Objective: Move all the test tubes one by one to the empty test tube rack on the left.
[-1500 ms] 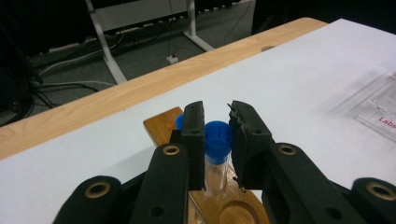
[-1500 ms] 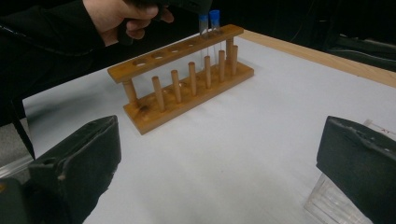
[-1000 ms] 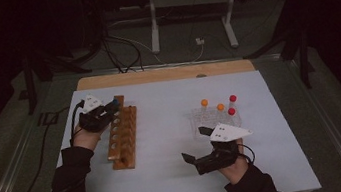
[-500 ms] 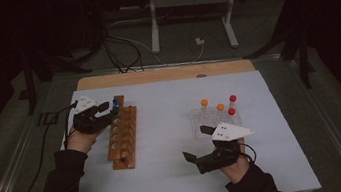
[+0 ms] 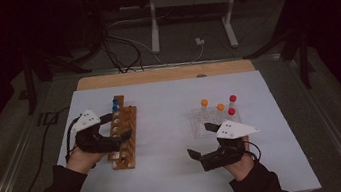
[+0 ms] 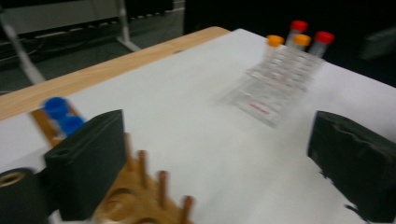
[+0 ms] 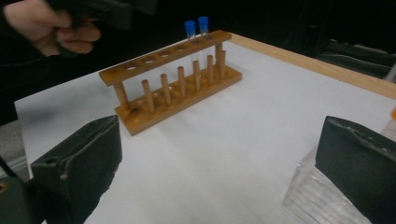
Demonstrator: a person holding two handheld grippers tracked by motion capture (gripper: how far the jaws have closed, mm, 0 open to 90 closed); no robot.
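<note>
A wooden tube rack (image 5: 124,137) lies on the left of the white mat, with two blue-capped tubes (image 5: 115,105) standing at its far end. My left gripper (image 5: 121,131) hovers at the rack's near half. Its jaws have just been opening and hold nothing. In the left gripper view the wooden rack (image 6: 140,196) and blue caps (image 6: 63,114) sit low on the left. My right gripper (image 5: 201,141) stands open and empty just in front of a clear rack (image 5: 207,121) of orange- and red-capped tubes (image 5: 220,107).
A white mat (image 5: 179,175) covers the table, with a wooden strip (image 5: 165,74) along its far edge. Cables and a metal stand (image 5: 153,22) lie on the floor beyond. In the right gripper view the wooden rack (image 7: 173,79) stands ahead and the clear rack (image 7: 322,196) at lower right.
My left gripper has drawn back from the rack's far end, beside the blue-capped tubes, toward the person, and its jaws have opened. The right gripper has stayed put.
</note>
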